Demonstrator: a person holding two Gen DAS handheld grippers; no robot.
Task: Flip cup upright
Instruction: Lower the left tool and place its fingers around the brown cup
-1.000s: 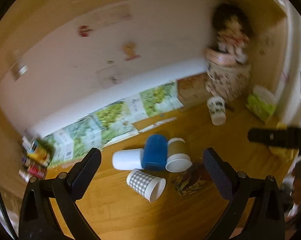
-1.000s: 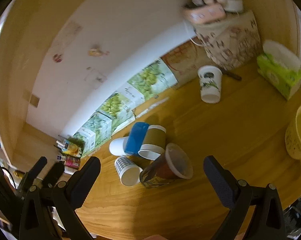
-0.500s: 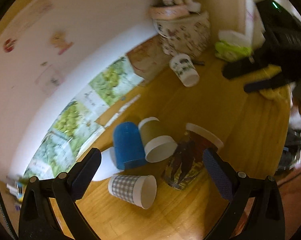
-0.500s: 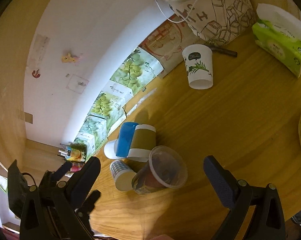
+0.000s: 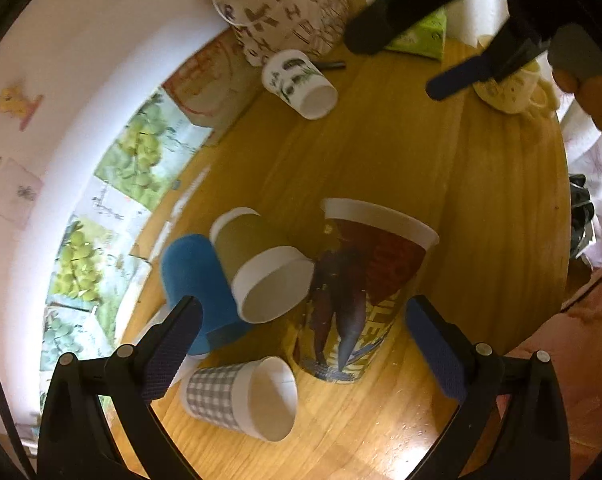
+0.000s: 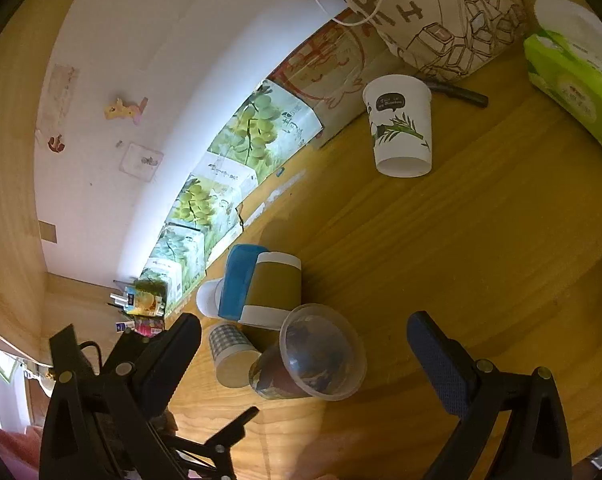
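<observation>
Left wrist view: the left gripper (image 5: 301, 344), jaws spread, hovers over a printed clear plastic cup (image 5: 357, 304) lying among tipped paper cups: brown (image 5: 261, 264), blue (image 5: 197, 280), checked (image 5: 241, 396); all appear empty.

Right wrist view: the right gripper (image 6: 305, 364), jaws spread, faces that cluster on the wooden table (image 6: 481, 248); a white leaf-print cup (image 6: 401, 128) lies apart.

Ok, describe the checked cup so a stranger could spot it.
On the wooden table, find the cluster of tipped cups. The checked cup lies on its side at the cluster's near edge. It alone has a grey-and-white gingham pattern.
</observation>
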